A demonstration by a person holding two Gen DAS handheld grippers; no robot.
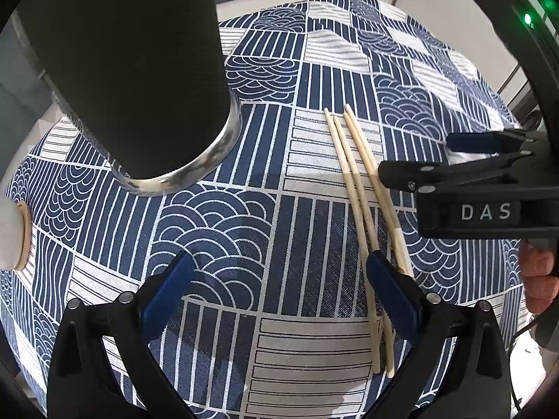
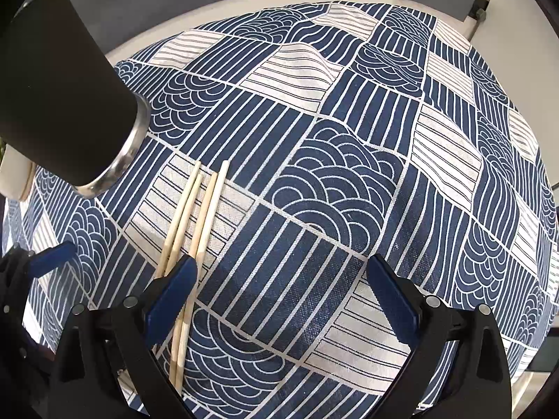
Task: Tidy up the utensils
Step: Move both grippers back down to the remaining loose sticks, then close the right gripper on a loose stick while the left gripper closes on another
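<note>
Round table (image 2: pixel 216 28), pale rim showing beyond the far edge of a navy-and-white patterned cloth (image 2: pixel 314 160) that covers most of the top; the cloth humps into a low ridge toward the far side. Broad open cloth lies ahead and to the right in the right wrist view, with nothing standing on it. On the left, a tall black cup (image 1: pixel 132 70) with a shiny metal base ring stands on the cloth, crowding the left wrist view; at the left border of that view, part of a pale object with a wooden edge (image 1: pixel 14 234). Left gripper (image 1: pixel 279 282) low over the cloth, jaws spread wide, nothing between them. Right gripper (image 2: pixel 281 286) likewise low, jaws wide apart and empty; seen from the left wrist view it comes in from the right edge (image 1: pixel 464 160), a person's fingers (image 1: pixel 539 276) below its black body. Four wooden chopsticks (image 1: pixel 363 188) lie flat on the cloth in a loose bundle, tapered tips pointing away, between the two grippers: they run under the left gripper's right finger and under the right gripper's left finger (image 2: pixel 174 293). Contact with either finger cannot be told.
</note>
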